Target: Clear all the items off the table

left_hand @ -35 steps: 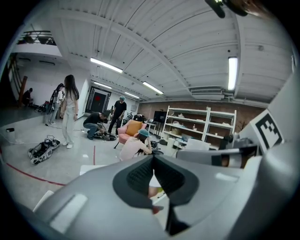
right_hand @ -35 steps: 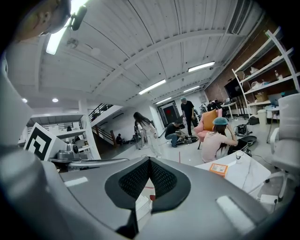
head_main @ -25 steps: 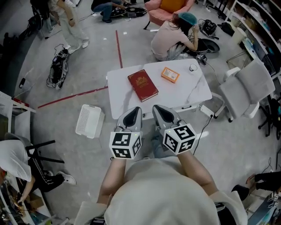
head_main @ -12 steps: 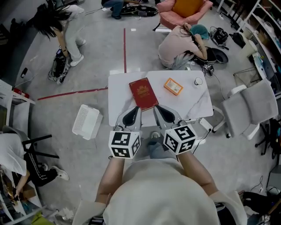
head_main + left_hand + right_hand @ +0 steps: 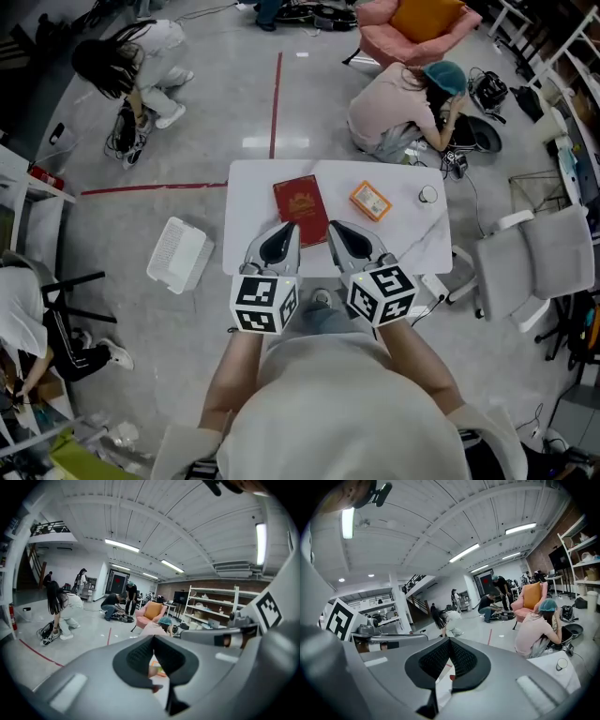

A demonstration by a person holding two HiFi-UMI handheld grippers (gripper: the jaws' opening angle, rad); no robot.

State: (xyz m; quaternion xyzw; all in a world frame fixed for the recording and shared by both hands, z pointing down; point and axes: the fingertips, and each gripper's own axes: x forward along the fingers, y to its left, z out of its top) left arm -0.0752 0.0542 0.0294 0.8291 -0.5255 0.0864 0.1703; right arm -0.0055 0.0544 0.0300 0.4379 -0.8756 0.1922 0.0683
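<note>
A white table (image 5: 251,220) stands on the grey floor (image 5: 187,131). A red book (image 5: 301,208) lies flat on it, near the middle. An orange box (image 5: 370,201) lies near the book on its right, not touching it. Farther right of the book, past the box, sits a small round thing (image 5: 427,195).

Seemingly cream top (image 5: 349,412), grey left claw (image 5: 293,226), right claw (image 5: 333,226)
</note>
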